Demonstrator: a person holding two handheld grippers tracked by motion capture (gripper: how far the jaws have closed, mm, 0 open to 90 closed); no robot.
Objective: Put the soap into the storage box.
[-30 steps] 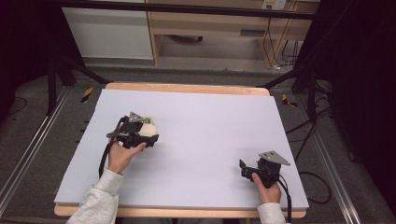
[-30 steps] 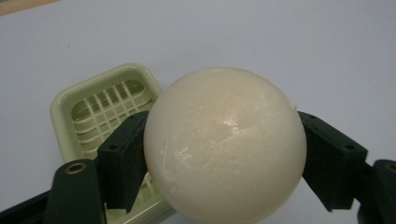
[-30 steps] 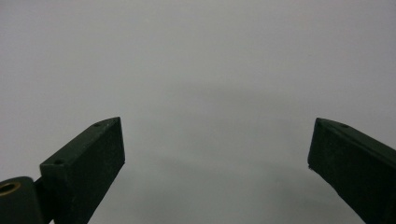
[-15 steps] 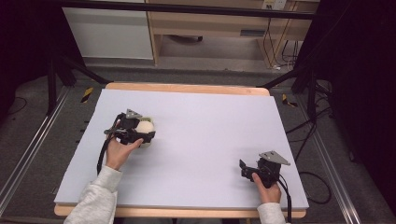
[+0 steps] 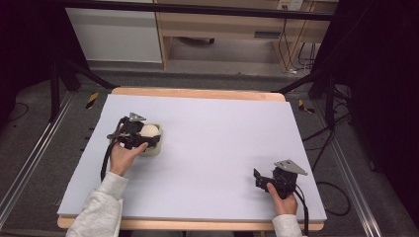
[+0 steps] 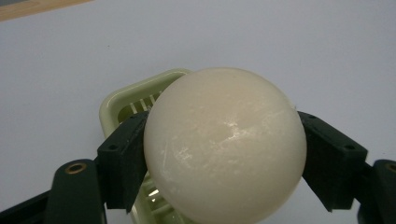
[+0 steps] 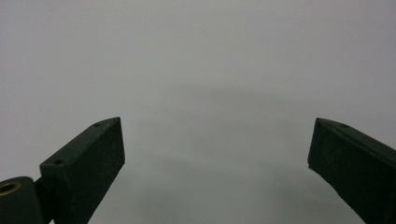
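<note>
Your left gripper [image 6: 224, 154]: jaws pressed against both flanks of a cream-white egg [image 6: 224, 144], held just above a pale green slotted egg holder [image 6: 122, 105]; whether the egg touches the holder's ribs cannot be told from the left gripper view. Change noted: over the last second your left hand [image 5: 123, 155] has carried gripper, egg and holder [image 5: 150, 148] leftward on the table, from the left-centre toward the left edge. Judged meaning: the egg is secured and the grip is steady, so the holder is either being repositioned or the egg is about to be lifted clear of it. Your right gripper [image 5: 267, 180]: jaws spread wide, nothing between them, parked near the front right corner and unchanged in place. Surroundings: lavender table mat [image 5: 222, 128], bare across its whole middle and back, so generous room lies to your right and ahead. Edges: the mat's left border is now near your left gripper, with little spare room on that side; the wooden table rim [image 5: 197, 93] at the back is well apart.
</note>
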